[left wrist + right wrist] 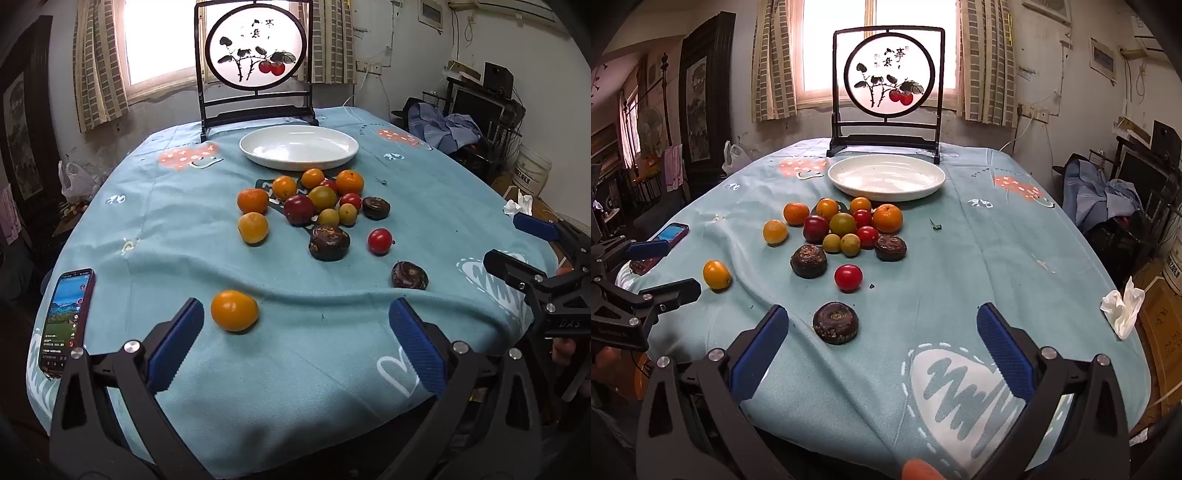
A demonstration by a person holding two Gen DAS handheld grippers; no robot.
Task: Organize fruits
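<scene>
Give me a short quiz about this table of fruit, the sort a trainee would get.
1. True or false: the white plate already holds fruit.
2. Which lies nearest the left gripper: A) the yellow fruit, B) the phone, C) the red tomato?
3. Fill in: both the left gripper and the right gripper are ____ and hold nothing.

Key: 1 false; 2 A; 3 open.
</scene>
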